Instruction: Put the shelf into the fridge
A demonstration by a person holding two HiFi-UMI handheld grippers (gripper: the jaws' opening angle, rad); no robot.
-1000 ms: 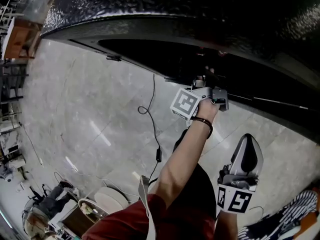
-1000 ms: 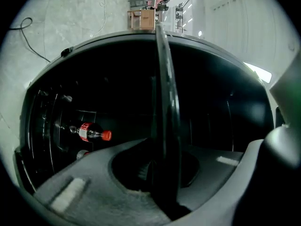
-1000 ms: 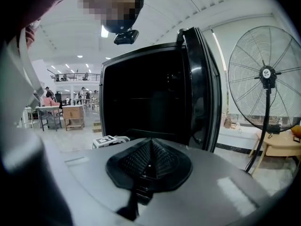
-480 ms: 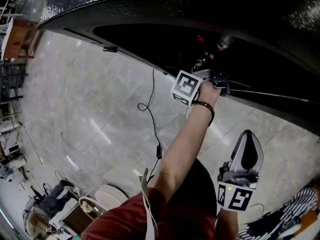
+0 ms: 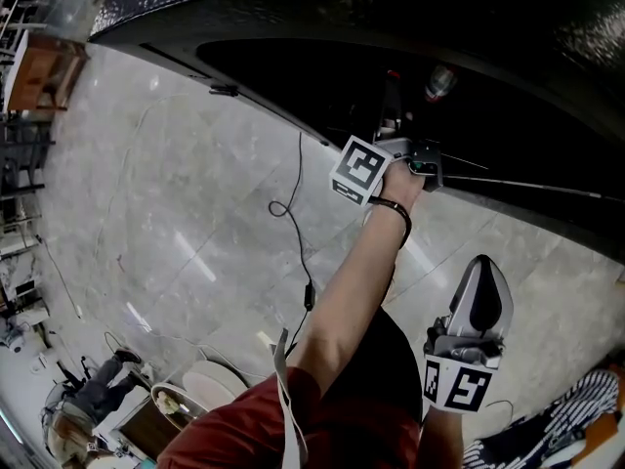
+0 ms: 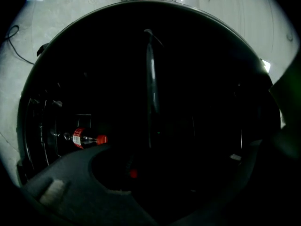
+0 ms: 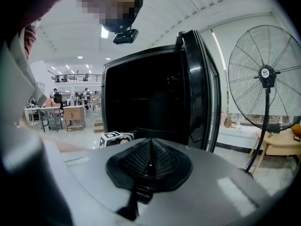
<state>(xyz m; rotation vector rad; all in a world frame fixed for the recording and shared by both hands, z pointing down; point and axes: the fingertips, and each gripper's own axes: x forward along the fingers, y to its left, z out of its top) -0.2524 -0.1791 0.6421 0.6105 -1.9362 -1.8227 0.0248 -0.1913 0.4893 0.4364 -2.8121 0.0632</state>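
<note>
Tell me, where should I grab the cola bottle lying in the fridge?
Grab the bottle round its body beside the red label, coming straight in through the fridge opening. It lies on its side, cap end narrow, so the wider round body probably gives the jaws more to squeeze.

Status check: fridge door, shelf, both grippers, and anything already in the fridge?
fridge door, open.
shelf, edge-on in the left jaws, within the fridge opening.
left gripper, jaws shut on the shelf, as far as the dark view shows.
right gripper, jaws shut, empty, held back.
bottle, capped, inside the fridge.
</note>
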